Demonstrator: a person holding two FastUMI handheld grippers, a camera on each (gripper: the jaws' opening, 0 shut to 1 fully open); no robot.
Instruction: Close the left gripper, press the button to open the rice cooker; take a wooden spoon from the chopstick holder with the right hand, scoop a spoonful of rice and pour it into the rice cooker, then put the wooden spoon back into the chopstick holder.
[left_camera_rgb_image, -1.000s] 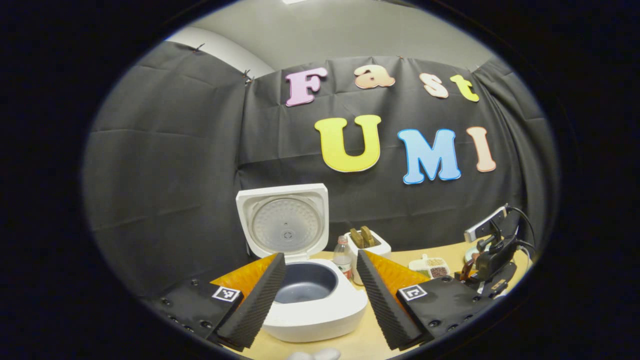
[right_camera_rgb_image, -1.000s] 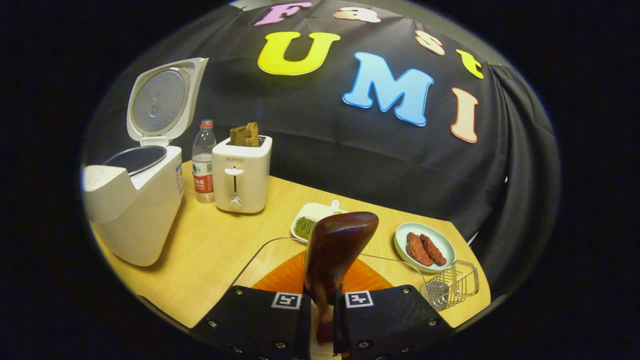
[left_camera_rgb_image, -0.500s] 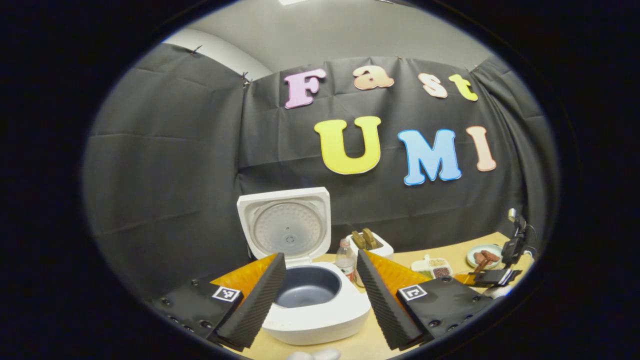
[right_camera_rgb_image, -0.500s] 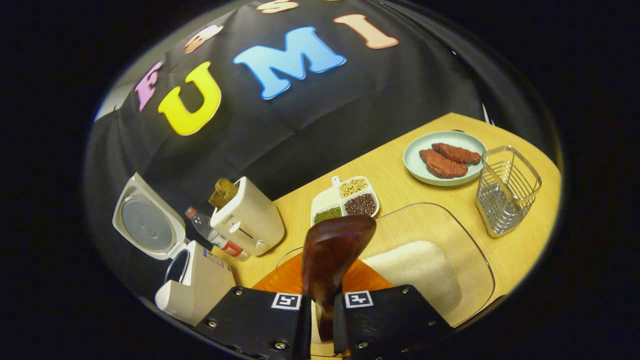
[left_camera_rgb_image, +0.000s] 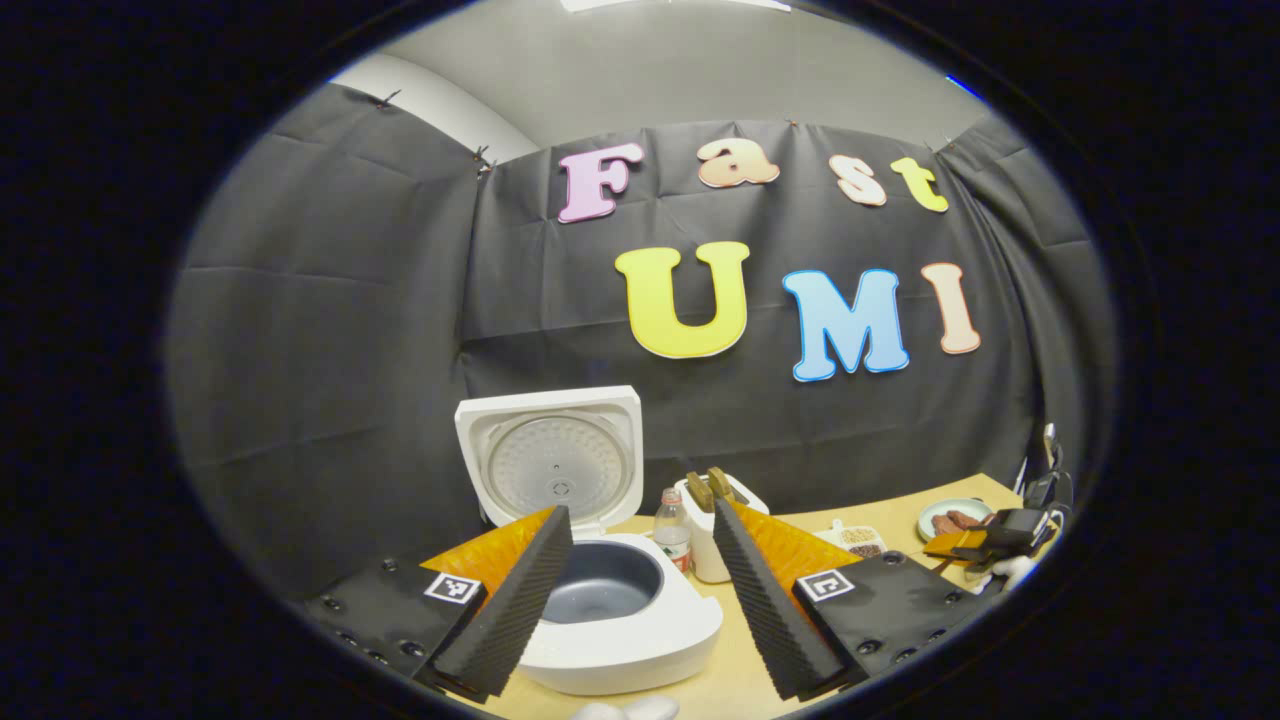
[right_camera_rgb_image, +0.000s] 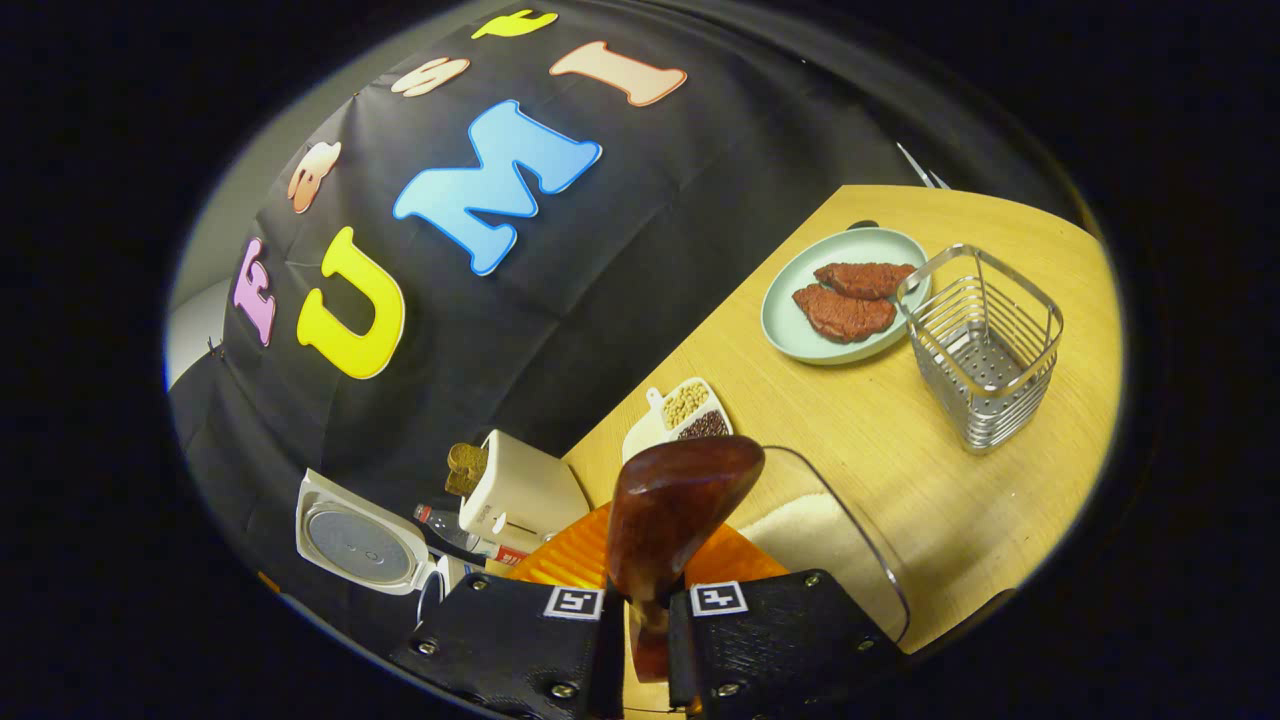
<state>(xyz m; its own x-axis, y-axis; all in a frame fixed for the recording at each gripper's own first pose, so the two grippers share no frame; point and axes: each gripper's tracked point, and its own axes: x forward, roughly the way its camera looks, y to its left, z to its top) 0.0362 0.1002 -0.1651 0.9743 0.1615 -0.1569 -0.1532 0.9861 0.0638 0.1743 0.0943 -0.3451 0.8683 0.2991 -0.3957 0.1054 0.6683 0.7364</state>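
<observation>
Right gripper view has the wooden table (right_camera_rgb_image: 880, 440) tilted way over, so the hand is rolled hard. On it, biggest first: the rice cooker (right_camera_rgb_image: 360, 545) at the lower left edge with its lid up, then the clear container of rice (right_camera_rgb_image: 815, 530) just past the fingers, then the wire chopstick holder (right_camera_rgb_image: 985, 345) touching the edge of a plate of meat (right_camera_rgb_image: 835, 295). The right gripper (right_camera_rgb_image: 645, 640) is clamped on the handle of the wooden spoon (right_camera_rgb_image: 665, 500), bowl hanging over the rice. In the left gripper view, the left gripper (left_camera_rgb_image: 640, 590) sits with its fingers spread apart, the open cooker between them. My worry: with that much roll, the scoop could come up half empty or spill rice on the table. Also the spoon could twist in the grip when it digs in.
</observation>
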